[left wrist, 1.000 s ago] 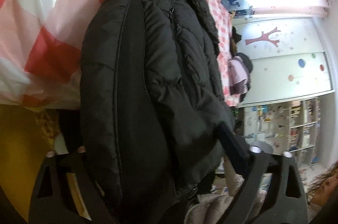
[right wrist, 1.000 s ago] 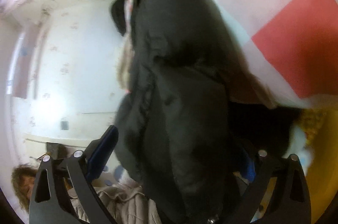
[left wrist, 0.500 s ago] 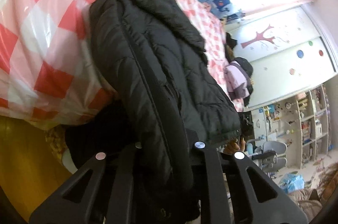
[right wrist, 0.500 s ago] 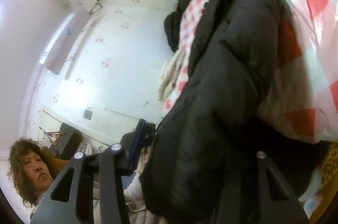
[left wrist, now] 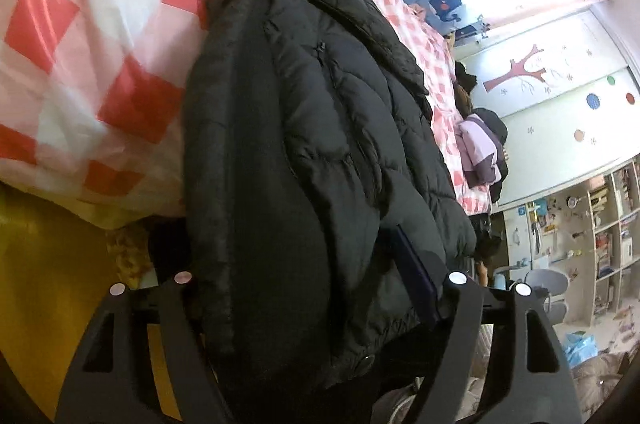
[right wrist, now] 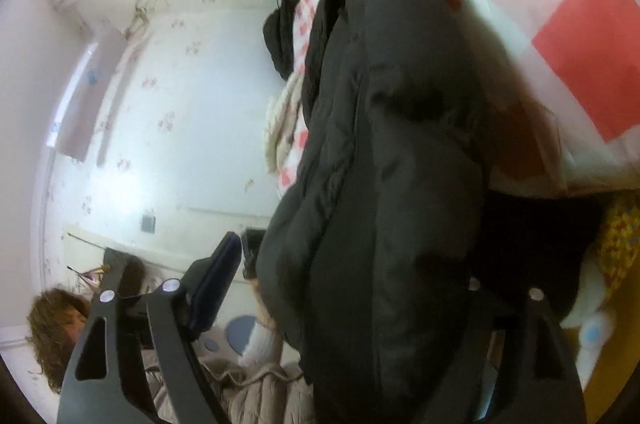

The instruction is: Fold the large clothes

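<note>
A black puffer jacket lies lengthwise on the red, pink and white checked bed cover, its lower end hanging over the bed's edge. That hanging end sits between the fingers of my left gripper, whose jaws are opening; the blue pad lies against the cloth. In the right wrist view the same jacket fills the gap of my right gripper, whose jaws are also opening. Its left blue pad stands apart from the cloth. The other finger is mostly hidden behind the jacket.
Purple and black clothes lie at the bed's far end, a cream garment on the other side. A person sits low by the wall, over a beige quilted cloth. Shelves and a chair stand beyond. The bed's yellow side is below.
Half a second ago both grippers' jaws had narrowed on the jacket's hanging end; now both stand wide again. The left view has pulled back and shows more of the bed.
</note>
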Demonstrator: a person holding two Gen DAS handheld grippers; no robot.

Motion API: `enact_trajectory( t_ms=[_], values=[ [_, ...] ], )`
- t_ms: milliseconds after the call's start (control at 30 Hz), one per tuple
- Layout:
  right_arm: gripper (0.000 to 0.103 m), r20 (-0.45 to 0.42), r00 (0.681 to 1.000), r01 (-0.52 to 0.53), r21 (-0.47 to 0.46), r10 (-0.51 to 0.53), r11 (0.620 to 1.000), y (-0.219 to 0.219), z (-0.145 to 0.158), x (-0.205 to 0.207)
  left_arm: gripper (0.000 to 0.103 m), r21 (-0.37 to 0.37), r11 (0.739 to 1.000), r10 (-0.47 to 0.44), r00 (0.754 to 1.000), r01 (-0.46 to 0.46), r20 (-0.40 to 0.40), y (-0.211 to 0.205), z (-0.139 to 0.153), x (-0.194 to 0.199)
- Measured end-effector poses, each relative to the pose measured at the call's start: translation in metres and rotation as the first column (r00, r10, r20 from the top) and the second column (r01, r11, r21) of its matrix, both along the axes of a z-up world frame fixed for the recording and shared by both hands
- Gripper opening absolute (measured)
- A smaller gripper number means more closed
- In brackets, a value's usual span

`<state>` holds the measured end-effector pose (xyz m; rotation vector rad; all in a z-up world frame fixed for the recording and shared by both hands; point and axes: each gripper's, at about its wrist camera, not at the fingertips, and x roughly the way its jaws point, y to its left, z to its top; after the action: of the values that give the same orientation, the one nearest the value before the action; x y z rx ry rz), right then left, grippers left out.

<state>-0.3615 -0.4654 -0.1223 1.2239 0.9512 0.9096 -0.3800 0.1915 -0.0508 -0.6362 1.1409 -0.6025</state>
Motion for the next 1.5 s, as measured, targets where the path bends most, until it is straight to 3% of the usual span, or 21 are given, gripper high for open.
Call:
enact_trajectory(
  t_ms=[33, 67, 133, 200, 267, 367, 467, 600, 800, 933, 1067, 1200, 1300, 1400, 1433, 1467, 1500],
  values=[
    [0.075, 0.018, 1.0, 0.016, 0.0, -0.016, 1.0, 0.0, 0.003, 0.0, 0.046, 0.004, 1.0, -0.009, 1.0, 0.009, 0.006, -0.002, -0.001, 0.0],
    [0.069, 0.038, 0.999, 0.029, -0.018, -0.028, 0.999, 0.002, 0.008, -0.001, 0.039, 0.005, 1.0, -0.017, 1.0, 0.017, 0.007, -0.002, 0.0, 0.0],
    [0.04, 0.059, 0.996, 0.066, -0.049, -0.063, 0.997, 0.003, 0.016, -0.004, 0.023, 0.01, 1.0, 0.003, 1.0, -0.003, 0.031, 0.0, 0.006, -0.003],
    [0.029, 0.083, 0.992, 0.103, -0.05, -0.099, 0.993, 0.006, 0.025, -0.006, 0.018, 0.062, 0.998, 0.018, 0.996, -0.023, 0.084, -0.002, 0.018, -0.006],
    [0.027, 0.098, 0.987, 0.132, -0.034, -0.128, 0.991, 0.013, 0.032, -0.008, 0.017, 0.179, 0.983, 0.004, 0.989, -0.03, 0.145, -0.014, 0.032, -0.013],
    [0.027, 0.099, 0.987, 0.128, -0.027, -0.125, 0.991, 0.018, 0.033, -0.01, 0.016, 0.371, 0.928, -0.06, 0.968, -0.036, 0.243, -0.041, 0.053, -0.022],
    [0.027, 0.087, 0.99, 0.117, -0.048, -0.112, 0.992, 0.017, 0.03, -0.012, 0.016, 0.464, 0.884, -0.09, 0.953, -0.058, 0.29, -0.056, 0.063, -0.029],
    [0.025, 0.095, 0.988, 0.124, -0.062, -0.118, 0.99, 0.017, 0.04, -0.014, 0.016, 0.517, 0.852, -0.107, 0.94, -0.081, 0.324, -0.062, 0.07, -0.035],
    [0.021, 0.182, 0.977, 0.121, -0.034, -0.113, 0.992, 0.023, 0.075, -0.022, 0.016, 0.582, 0.807, -0.154, 0.917, -0.098, 0.368, -0.079, 0.084, -0.055],
    [0.025, 0.139, 0.989, 0.062, -0.093, -0.048, 0.994, 0.028, 0.07, -0.02, 0.017, 0.625, 0.773, -0.176, 0.912, -0.104, 0.37, -0.084, 0.081, -0.06],
    [0.049, 0.034, 0.999, 0.015, -0.147, -0.01, 0.989, 0.029, 0.045, -0.014, 0.026, 0.605, 0.789, -0.14, 0.929, -0.105, 0.344, -0.079, 0.071, -0.058],
    [0.049, 0.02, 1.0, -0.005, -0.123, 0.007, 0.992, 0.031, 0.033, -0.015, 0.042, 0.604, 0.79, -0.123, 0.937, -0.108, 0.328, -0.074, 0.062, -0.059],
    [0.049, 0.027, 1.0, 0.014, -0.116, -0.011, 0.993, 0.035, 0.032, -0.014, 0.044, 0.613, 0.782, -0.127, 0.935, -0.111, 0.332, -0.075, 0.062, -0.06],
    [0.038, 0.039, 0.999, 0.041, -0.124, -0.036, 0.991, 0.03, 0.03, -0.016, 0.044, 0.619, 0.778, -0.134, 0.935, -0.107, 0.329, -0.076, 0.062, -0.059],
    [0.035, 0.049, 0.997, 0.059, -0.125, -0.053, 0.99, 0.029, 0.031, -0.017, 0.041, 0.605, 0.79, -0.126, 0.938, -0.101, 0.321, -0.075, 0.062, -0.058],
    [0.032, 0.056, 0.996, 0.072, -0.122, -0.066, 0.99, 0.03, 0.032, -0.018, 0.036, 0.569, 0.817, -0.111, 0.945, -0.09, 0.309, -0.07, 0.061, -0.057],
    [0.03, 0.063, 0.995, 0.085, -0.113, -0.078, 0.99, 0.029, 0.034, -0.019, 0.025, 0.488, 0.87, -0.085, 0.955, -0.067, 0.283, -0.061, 0.058, -0.053]
  ],
)
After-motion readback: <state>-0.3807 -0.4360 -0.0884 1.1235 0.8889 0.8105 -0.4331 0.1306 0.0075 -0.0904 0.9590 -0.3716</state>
